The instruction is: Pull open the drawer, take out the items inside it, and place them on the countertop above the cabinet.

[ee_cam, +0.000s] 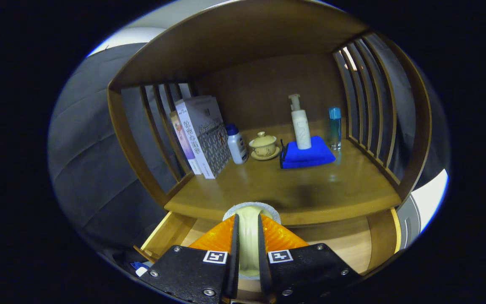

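The tongs [249, 249] are nearly pressed together, both fingers pinching a pale, smooth cream-coloured item [249, 236] with a grey, rough-looking rim, possibly a sponge, held over the pulled-open wooden drawer [344, 245]. On the glossy wooden desk [310, 194] beyond, from left to right, stand leaning books [203, 135] against the slatted side, a small white bottle with a blue cap [236, 144], a rounded yellowish lidded cup on a saucer [263, 146], and a folded blue cloth [307, 154]. A tall white pump bottle [300, 124] stands on that cloth, with a slim blue clear bottle [335, 128] far right.
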`<action>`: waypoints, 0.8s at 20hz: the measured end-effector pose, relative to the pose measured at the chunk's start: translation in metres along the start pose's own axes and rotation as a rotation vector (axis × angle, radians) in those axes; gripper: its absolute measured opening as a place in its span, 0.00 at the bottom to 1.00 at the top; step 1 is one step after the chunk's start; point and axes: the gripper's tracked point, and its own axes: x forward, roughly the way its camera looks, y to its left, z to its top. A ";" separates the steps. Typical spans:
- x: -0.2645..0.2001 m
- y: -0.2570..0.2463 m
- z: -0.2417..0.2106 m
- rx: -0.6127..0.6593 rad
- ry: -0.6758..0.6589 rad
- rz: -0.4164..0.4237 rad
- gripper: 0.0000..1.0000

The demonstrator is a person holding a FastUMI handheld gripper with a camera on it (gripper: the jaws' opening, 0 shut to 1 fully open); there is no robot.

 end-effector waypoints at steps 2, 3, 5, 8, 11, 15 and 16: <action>0.008 -0.001 0.013 0.006 -0.009 -0.018 0.21; 0.013 -0.003 0.017 0.004 -0.009 -0.032 0.21; 0.023 -0.006 0.029 0.007 -0.012 -0.058 0.21; 0.041 -0.014 0.048 0.030 -0.028 -0.099 0.21; 0.061 -0.021 0.052 0.077 -0.015 -0.137 0.21; 0.087 -0.031 0.051 0.111 0.009 -0.180 0.22; 0.091 -0.033 0.047 0.123 0.024 -0.190 0.22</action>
